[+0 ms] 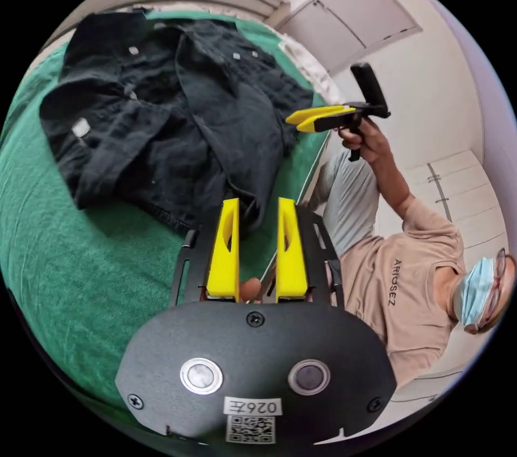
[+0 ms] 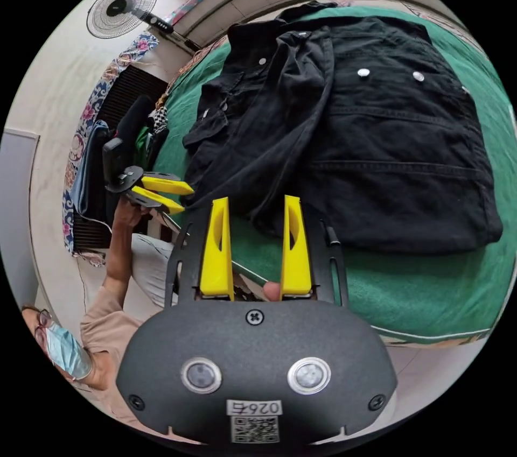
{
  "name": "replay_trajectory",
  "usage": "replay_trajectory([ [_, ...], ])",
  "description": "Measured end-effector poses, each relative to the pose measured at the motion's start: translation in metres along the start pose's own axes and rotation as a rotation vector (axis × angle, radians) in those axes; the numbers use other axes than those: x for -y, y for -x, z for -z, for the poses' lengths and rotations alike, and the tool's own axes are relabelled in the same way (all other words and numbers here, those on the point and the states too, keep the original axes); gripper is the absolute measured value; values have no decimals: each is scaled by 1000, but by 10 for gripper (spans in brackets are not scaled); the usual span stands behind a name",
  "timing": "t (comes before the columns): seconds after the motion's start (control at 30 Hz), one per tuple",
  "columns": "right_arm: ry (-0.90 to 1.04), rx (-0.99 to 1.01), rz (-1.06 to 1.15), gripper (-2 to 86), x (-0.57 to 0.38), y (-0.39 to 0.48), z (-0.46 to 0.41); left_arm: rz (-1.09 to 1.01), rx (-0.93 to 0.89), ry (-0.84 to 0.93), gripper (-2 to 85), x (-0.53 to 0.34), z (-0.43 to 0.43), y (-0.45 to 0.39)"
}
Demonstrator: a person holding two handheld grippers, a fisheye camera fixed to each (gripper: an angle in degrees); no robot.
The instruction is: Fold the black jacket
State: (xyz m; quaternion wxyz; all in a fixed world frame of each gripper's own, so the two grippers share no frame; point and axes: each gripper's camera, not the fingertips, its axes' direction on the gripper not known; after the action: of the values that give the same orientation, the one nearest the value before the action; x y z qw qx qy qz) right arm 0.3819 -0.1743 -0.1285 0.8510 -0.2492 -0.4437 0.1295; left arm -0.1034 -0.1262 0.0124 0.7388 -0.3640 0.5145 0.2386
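Your black jacket (image 2: 344,123) lies rumpled on the green bed cover (image 2: 425,285). Your left tool (image 1: 257,209) hangs above its hem, jaws spread and empty. Your right tool (image 2: 256,209) hangs likewise, spread, holding nothing.

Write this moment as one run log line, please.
black jacket: crumpled on green cover, unfolded | left gripper: open, empty, near hem | right gripper: open, empty, off jacket | phase: before first grasp
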Motion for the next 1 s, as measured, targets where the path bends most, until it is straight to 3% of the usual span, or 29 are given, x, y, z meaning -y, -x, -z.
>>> replay_trajectory([
  [0.07, 84, 22, 34, 92, -3, -11, -24, -12, 17, 175, 11, 12, -27, -1],
  [0.23, 51, 171, 36, 56, -38, -46, -20, -126, -1, 32, -5, -8, 29, -29],
  [0.33, 111, 139, -3, 32, -63, -75, -32, -51, -37, 135, -8, -19, 20, -16],
  [0.4, 52, 306, -101, 15, -80, -96, -28, 6, -53, 167, -9, -28, 17, -6],
  [0.47, -66, 467, -57, 13, -91, -91, -5, 19, -109, 111, -9, -39, 37, -6],
  [0.67, -270, 87, 181, 13, -96, -38, 20, -69, -129, -272, -10, -36, 101, -38],
  [0.73, -258, 43, 228, 7, -90, -35, 2, -90, -157, -306, -10, -20, 92, -44],
  [0.8, -127, -44, 208, 2, -83, -43, -30, -42, -134, -152, -10, 1, 57, -43],
  [0.87, -116, 8, 195, -1, -93, -60, -37, 46, 67, 290, -9, 9, -14, -39],
  [1.0, -39, 88, 147, -3, -105, -84, -23, 49, 46, 241, -10, -10, 11, -51],
])
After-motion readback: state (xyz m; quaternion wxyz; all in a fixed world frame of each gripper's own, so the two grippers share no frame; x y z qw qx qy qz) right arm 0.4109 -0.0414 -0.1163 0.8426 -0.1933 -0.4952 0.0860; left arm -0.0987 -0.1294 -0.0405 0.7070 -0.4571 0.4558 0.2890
